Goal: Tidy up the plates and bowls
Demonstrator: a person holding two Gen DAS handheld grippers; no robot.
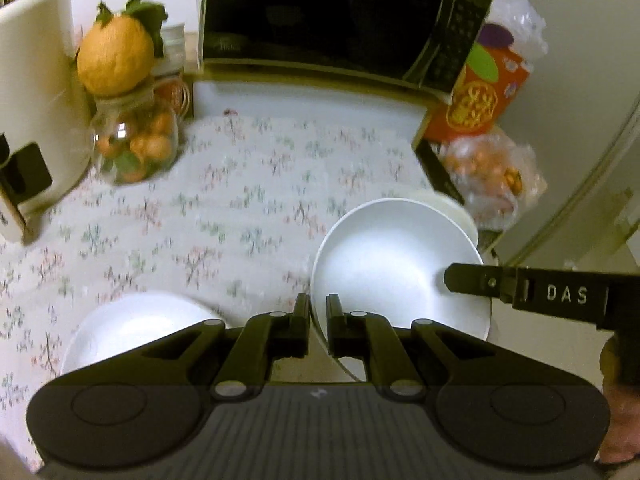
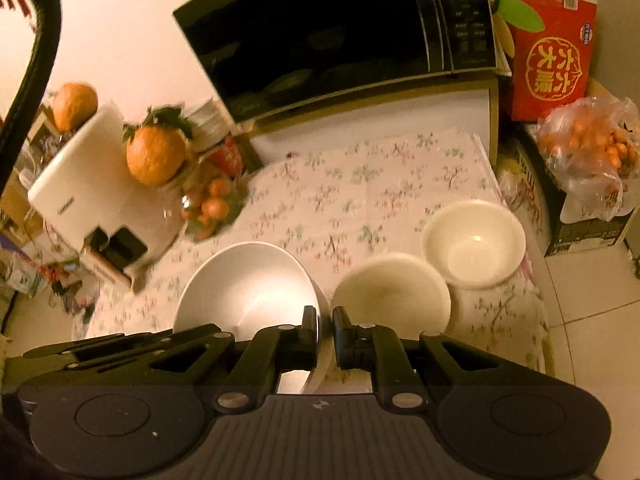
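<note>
Left tool point(image 1: 318, 312) clamped on near rim of large white bowl point(image 1: 396, 264), bowl lifted above floral-cloth bench point(image 1: 240, 184). Right tool point(image 2: 325, 326) clamped on same bowl's opposite rim. White plate point(image 1: 132, 328) below left tool. Two cream bowls point(image 2: 394, 292) point(image 2: 474, 242) touching, near bench's right edge.

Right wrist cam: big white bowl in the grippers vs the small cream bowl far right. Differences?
The big white bowl is wider and whiter; the small cream bowl is narrower and yellowish.
The big white bowl is clamped at its rim by the right gripper and left gripper, and sits tilted; the small cream bowl rests level on the tablecloth, untouched.
Both are plain, round and empty.
</note>
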